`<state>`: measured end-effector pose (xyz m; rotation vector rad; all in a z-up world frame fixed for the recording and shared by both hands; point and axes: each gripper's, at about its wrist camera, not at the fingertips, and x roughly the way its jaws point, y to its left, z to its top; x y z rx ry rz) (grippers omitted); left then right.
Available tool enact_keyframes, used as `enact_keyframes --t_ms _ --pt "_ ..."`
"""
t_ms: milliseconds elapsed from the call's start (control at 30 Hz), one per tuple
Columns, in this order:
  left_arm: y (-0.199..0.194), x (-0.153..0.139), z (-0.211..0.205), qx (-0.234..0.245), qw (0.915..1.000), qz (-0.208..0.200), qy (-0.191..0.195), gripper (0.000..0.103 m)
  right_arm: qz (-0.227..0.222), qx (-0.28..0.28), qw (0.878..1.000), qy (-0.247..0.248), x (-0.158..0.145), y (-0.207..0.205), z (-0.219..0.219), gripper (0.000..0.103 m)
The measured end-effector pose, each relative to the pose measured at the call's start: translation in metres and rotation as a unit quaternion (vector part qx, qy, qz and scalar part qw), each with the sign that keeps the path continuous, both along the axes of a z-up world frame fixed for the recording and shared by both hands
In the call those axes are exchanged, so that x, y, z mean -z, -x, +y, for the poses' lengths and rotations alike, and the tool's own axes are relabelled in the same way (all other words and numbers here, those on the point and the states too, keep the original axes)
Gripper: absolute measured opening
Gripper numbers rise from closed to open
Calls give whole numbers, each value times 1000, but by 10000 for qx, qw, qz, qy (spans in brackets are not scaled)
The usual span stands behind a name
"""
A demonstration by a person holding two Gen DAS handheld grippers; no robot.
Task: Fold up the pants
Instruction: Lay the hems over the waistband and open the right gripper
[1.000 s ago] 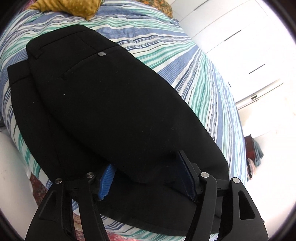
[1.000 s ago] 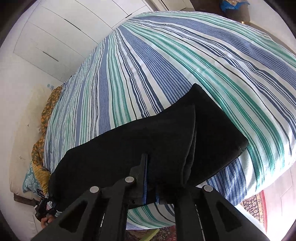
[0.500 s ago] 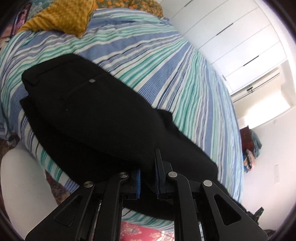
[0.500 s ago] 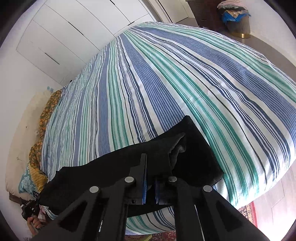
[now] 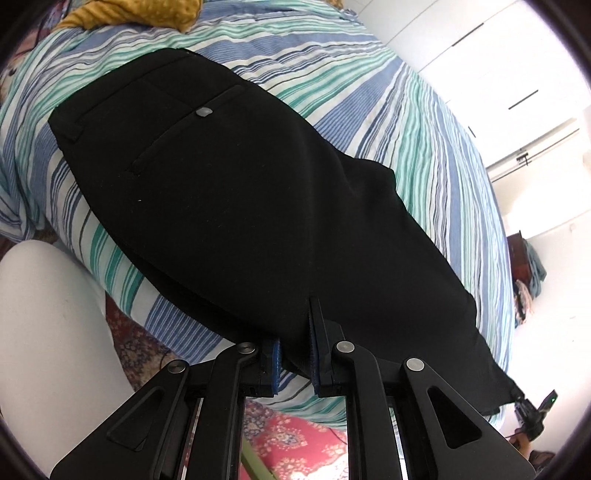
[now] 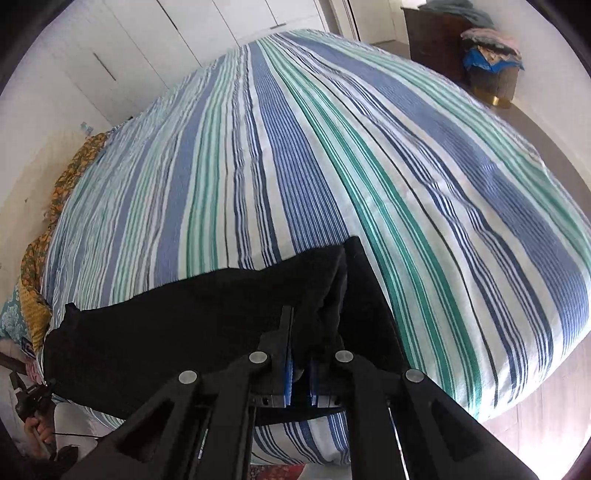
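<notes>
Black pants [image 5: 236, 192] lie along the near edge of a striped bed, waistband and buttoned back pocket at the upper left in the left wrist view. My left gripper [image 5: 295, 332] is shut on the near edge of the pants around mid-leg, its blue pads pinching the fabric. In the right wrist view the leg ends of the pants [image 6: 229, 321] sit at the bed's near edge, the cuff bunched and lifted. My right gripper [image 6: 299, 354] is shut on that fabric near the cuffs.
The blue, green and white striped bedcover [image 6: 332, 166] stretches away behind the pants. A yellow pillow [image 5: 136, 14] lies at the bed head. White wardrobes [image 6: 110, 55] line the wall. A patterned red rug [image 5: 295, 439] lies below, and a basket of clothes [image 6: 491, 70] stands at the far right.
The left gripper, open around the pants' edge a second ago, has shut on the fabric. The right gripper has closed tighter and pulled the cuff end up and inward, bunching it.
</notes>
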<state>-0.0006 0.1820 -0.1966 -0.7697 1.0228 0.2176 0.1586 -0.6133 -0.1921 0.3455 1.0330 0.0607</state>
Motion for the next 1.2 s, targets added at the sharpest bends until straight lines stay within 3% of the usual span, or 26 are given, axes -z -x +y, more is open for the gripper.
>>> enact_keyframes --t_ms 33,67,133,200,267,367,533,567,600,667,733,800,1000,1200 --pt "2 2 0 -3 10000 24 14 11 -103 -16 9999 38 -4 2 0 7" --pt "2 5 0 -2 10000 52 17 11 96 1 9999 81 4 2 -3 7" --pt "1 9 -1 24 10000 79 41 11 901 95 9958 -125 37 0 -14 7" --pt "0 7 -1 45 10000 78 19 11 1037 279 9932 -445 48 3 -23 7" --pt "-2 8 -2 64 9999 111 2 11 896 289 9943 -496 39 4 -25 7" --pt "-5 9 -2 85 9999 126 -18 11 639 158 9976 -192 23 -1 -15 7" --pt "-8 12 -5 109 9998 124 -76 11 -700 -533 9958 252 -53 -8 15 7" --pt "-9 13 -5 108 9998 134 -64 11 -607 -610 9959 272 -52 -9 15 7" --pt "-9 15 -5 109 9998 144 -46 11 -226 -601 9976 262 -40 -13 11 7" --pt "-11 15 -6 145 9998 158 -19 11 738 -257 9969 115 3 -19 -7 7" --pt "-11 13 -7 179 9997 166 -39 11 1129 107 9930 -326 39 -8 -27 7" --pt "-11 8 -8 185 9997 147 -51 10 1052 332 9923 -571 50 1 -33 7" --pt "-8 -1 -10 177 9998 52 -42 10 946 365 9938 -467 49 3 -33 7" --pt "-9 14 -9 145 9997 217 -28 10 978 415 9931 -505 50 4 -32 7"
